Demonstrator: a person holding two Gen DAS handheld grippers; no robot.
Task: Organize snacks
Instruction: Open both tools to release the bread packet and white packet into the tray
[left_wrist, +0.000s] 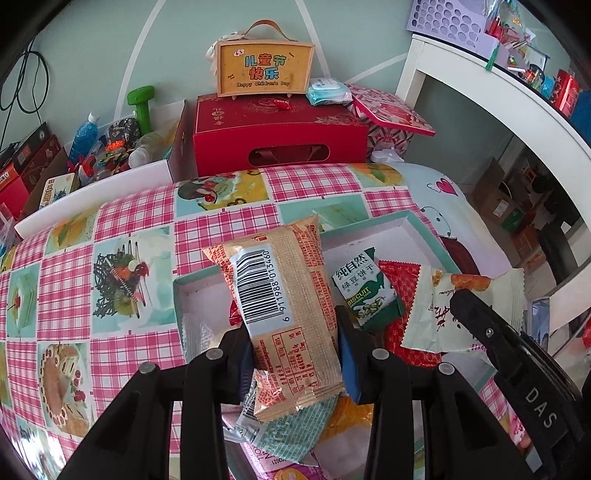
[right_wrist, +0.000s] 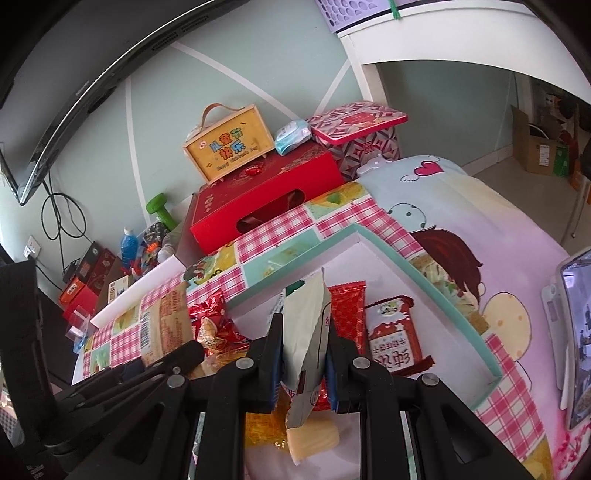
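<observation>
Left gripper (left_wrist: 293, 356) fingers squeeze tan snack pack (left_wrist: 284, 306), barcode side up, above teal box (left_wrist: 424, 230). Right gripper (right_wrist: 303, 363) fingers pinched tight on pale snack bag (right_wrist: 306, 332), over same box (right_wrist: 424, 273), with red packs inside.

The cloth (left_wrist: 147, 218) is pink-and-white check with pale green picture squares. The tray (right_wrist: 436, 280) has a teal rim, and the big box (left_wrist: 273, 136) behind is red.
</observation>
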